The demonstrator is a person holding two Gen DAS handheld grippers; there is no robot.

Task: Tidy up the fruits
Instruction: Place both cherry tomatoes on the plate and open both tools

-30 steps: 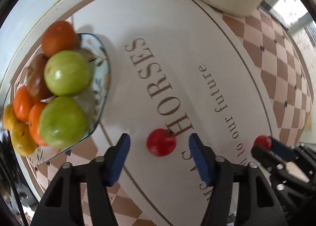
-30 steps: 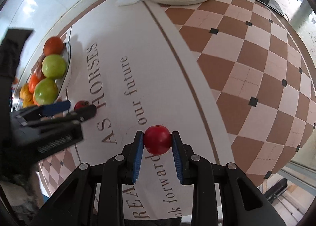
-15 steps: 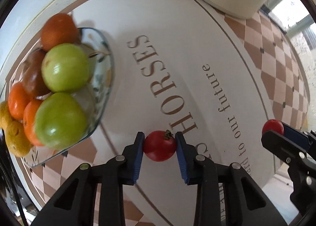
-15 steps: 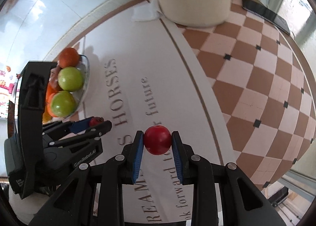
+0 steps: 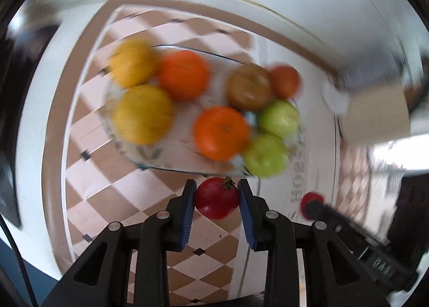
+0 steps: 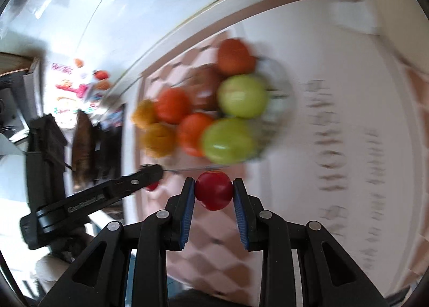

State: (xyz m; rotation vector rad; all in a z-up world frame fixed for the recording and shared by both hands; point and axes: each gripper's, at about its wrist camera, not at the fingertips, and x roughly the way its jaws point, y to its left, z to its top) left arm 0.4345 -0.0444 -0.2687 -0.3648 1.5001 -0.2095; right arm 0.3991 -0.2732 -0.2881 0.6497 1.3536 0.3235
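Observation:
My left gripper (image 5: 216, 199) is shut on a red tomato (image 5: 216, 198) with a green stem, held just short of the near rim of a glass fruit bowl (image 5: 150, 151). The bowl holds oranges (image 5: 221, 136), yellow citrus (image 5: 142, 115), green apples (image 5: 265, 155) and a brownish fruit (image 5: 249, 87). My right gripper (image 6: 214, 194) is shut on a second red tomato (image 6: 214, 193), also near the bowl (image 6: 278, 108). Each view shows the other gripper off to the side: the right one (image 5: 311, 203) and the left one (image 6: 152, 182), each with its tomato. Both views are blurred by motion.
The bowl stands on a tablecloth with brown and cream checks (image 5: 88, 172) and a white band with brown lettering (image 6: 329, 146). A white wall runs behind the table. A cream container (image 5: 375, 116) stands to the right. Dark furniture and colourful items (image 6: 80, 87) lie beyond the table's left edge.
My left gripper closed on the tomato and lifted it. Both grippers swung with their tomatoes from the lettered band over to the bowl, which now lies straight ahead.

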